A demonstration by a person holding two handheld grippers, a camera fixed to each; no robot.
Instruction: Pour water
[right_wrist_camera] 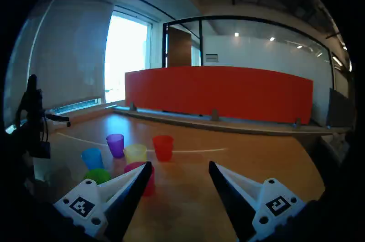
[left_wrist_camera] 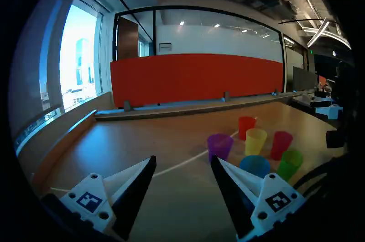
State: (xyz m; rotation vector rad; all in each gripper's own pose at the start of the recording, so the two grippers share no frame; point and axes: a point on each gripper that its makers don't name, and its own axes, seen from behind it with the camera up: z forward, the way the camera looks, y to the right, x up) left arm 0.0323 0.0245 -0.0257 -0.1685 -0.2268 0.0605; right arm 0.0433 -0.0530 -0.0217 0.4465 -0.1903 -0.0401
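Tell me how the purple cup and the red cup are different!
The purple cup is purple; the red cup is red. In the left gripper view the purple cup stands nearer, the red cup farther back toward the red divider. In the right gripper view the purple cup is left of the yellow cup, the red cup right of it. Both stand upright on the wooden table and share the same shape.

Red partition (left_wrist_camera: 196,77) stands behind wooden table (left_wrist_camera: 137,146).
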